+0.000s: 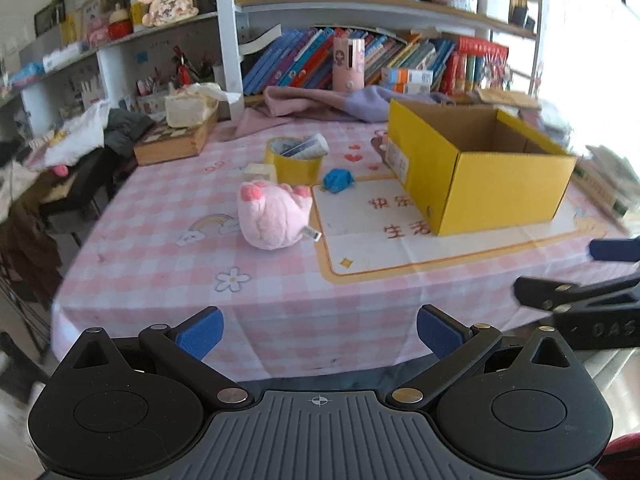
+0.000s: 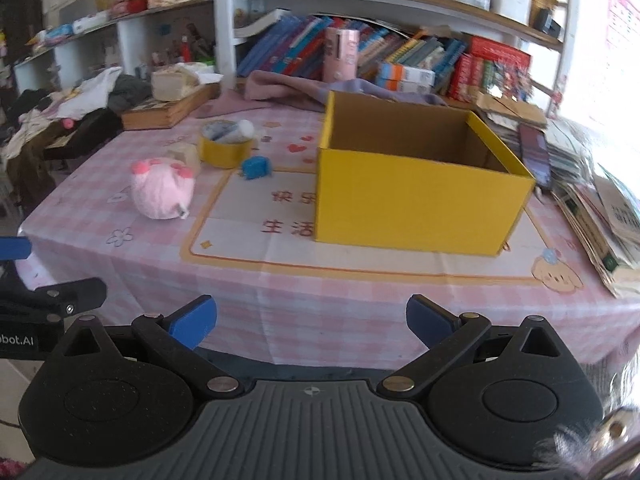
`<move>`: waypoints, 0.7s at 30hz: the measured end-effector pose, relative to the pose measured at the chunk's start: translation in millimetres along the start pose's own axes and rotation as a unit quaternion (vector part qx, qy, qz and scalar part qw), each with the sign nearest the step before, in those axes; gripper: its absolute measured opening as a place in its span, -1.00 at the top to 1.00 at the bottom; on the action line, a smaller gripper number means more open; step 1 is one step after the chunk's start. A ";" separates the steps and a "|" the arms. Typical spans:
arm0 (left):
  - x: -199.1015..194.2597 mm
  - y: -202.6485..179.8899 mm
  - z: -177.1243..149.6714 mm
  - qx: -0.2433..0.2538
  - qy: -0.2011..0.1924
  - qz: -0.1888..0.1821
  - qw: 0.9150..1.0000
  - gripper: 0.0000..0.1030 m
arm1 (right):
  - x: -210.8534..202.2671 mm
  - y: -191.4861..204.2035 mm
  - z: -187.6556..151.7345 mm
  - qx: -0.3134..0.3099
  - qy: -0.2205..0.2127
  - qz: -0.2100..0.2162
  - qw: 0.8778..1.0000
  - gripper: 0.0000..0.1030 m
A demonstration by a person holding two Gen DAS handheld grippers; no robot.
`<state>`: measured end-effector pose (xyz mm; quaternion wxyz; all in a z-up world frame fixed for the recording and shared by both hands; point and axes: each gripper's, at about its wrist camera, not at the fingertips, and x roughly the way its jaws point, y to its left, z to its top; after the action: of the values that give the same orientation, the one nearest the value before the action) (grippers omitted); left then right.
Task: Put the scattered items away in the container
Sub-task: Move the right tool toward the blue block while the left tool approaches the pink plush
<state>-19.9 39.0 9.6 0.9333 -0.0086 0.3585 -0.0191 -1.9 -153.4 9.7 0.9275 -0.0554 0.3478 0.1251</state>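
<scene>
Left wrist view. Left claw (image 1: pixel 319 334): jaws spread wide, nothing held, hanging off the near edge of the worktop (image 1: pixel 160 216). Pink plush toy (image 1: pixel 272 216): on the checked cloth, left of centre, feet up, tag at its right side. Yellow tape roll (image 1: pixel 298 164): behind the plush, paper items stuffed in its core; a small pale block just beside it. Blue crumpled item (image 1: pixel 338 180): between roll and yellow cardboard box (image 1: pixel 500 188), which stands open-topped and looks empty. Right claw (image 1: pixel 584 276) enters at the right margin, blurred.

Right wrist view. Right claw (image 2: pixel 311 322): wide open, holding nothing, facing the box (image 2: pixel 416 204). Plush (image 2: pixel 162 190), roll (image 2: pixel 224 148) and blue item (image 2: pixel 256 167) all lie left of the box.

Handling note, as judgement: approach stage, nothing collected yet. Take the plush first with the left claw; grip across its soft body from above, squeeze firmly, lift clear of the box wall before release.
</scene>
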 end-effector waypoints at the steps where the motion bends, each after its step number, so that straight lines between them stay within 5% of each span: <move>1: -0.9 2.2 -0.5 -0.007 0.001 -0.010 1.000 -1.00 | 0.1 1.7 1.0 -0.004 -0.001 0.005 1.000 -0.96; 11: -6.9 17.3 -4.4 -0.035 0.000 0.012 0.999 -1.00 | 7.4 15.0 6.5 -0.020 0.009 0.048 0.999 -0.39; 21: -1.7 21.8 -1.4 -0.034 0.007 0.018 0.999 -1.00 | 13.6 23.2 13.4 -0.032 0.002 0.057 0.998 -0.30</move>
<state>-21.5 60.9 9.0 0.9301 -0.0336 0.3656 0.0103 10.2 -125.9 10.5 0.9160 -0.0658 0.3481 0.1883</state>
